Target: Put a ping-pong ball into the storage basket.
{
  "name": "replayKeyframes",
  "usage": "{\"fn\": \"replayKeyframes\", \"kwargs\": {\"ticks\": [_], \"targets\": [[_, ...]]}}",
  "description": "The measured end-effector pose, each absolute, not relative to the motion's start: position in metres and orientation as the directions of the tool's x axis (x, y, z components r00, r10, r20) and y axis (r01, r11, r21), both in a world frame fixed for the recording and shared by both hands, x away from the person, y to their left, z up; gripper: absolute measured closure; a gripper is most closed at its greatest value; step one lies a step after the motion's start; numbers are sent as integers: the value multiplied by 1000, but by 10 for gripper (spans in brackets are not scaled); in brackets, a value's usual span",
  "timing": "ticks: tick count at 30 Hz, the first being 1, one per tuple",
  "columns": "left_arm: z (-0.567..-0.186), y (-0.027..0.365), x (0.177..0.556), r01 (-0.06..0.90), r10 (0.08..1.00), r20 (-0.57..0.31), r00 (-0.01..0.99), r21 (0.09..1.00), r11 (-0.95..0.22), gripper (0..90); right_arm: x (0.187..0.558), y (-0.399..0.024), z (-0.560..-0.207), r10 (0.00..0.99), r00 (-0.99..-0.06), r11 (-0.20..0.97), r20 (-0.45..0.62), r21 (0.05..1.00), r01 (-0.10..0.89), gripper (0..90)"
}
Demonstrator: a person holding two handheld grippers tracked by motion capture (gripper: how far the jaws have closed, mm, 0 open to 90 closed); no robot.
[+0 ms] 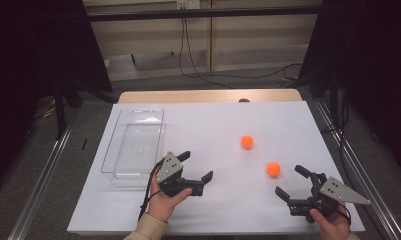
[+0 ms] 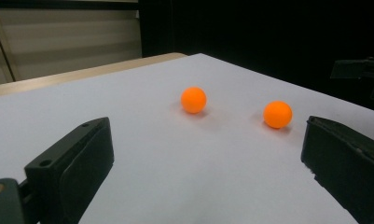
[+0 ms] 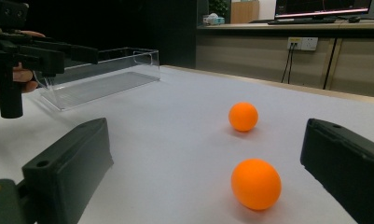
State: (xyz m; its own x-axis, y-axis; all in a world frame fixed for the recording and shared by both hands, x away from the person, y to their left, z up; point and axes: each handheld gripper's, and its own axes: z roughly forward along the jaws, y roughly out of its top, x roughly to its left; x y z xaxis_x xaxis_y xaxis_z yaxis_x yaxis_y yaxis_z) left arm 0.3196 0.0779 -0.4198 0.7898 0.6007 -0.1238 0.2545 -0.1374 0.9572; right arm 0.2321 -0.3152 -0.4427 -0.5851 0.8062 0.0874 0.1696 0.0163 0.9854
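Orange balls, two of them, smooth and matte, are seen lying on the white sheet that covers the table [image 1: 223, 200]. The right tool [image 1: 291, 181] is held low at the near right corner, its two blocky black jaws spread wide apart with nothing between them. The nearer ball [image 1: 273, 169] lies just ahead of those jaws, untouched; in the right gripper view it [image 3: 256, 183] is framed between the jaw tips. The farther ball [image 1: 246, 141] rests apart from it, toward the middle of the table. The left tool [image 1: 196, 165] is held near the front centre, jaws likewise parted and empty, pointed toward both balls, which are seen well ahead of it in the left gripper view [image 2: 193, 100]. A grey three-cornered plate is carried on top of each tool. A clear plastic bin [image 1: 115, 145], rectangular with thin glossy walls, stands at the left side of the table, just beside the left tool.
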Motion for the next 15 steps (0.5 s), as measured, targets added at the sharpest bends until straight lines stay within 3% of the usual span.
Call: {"fn": "replayKeyframes", "kwargs": {"ticks": [15], "targets": [[-423,65,324,254,583,-119,803,955,-154,23,233,-315,-442,805,-587,13,89,986,168,14]]}}
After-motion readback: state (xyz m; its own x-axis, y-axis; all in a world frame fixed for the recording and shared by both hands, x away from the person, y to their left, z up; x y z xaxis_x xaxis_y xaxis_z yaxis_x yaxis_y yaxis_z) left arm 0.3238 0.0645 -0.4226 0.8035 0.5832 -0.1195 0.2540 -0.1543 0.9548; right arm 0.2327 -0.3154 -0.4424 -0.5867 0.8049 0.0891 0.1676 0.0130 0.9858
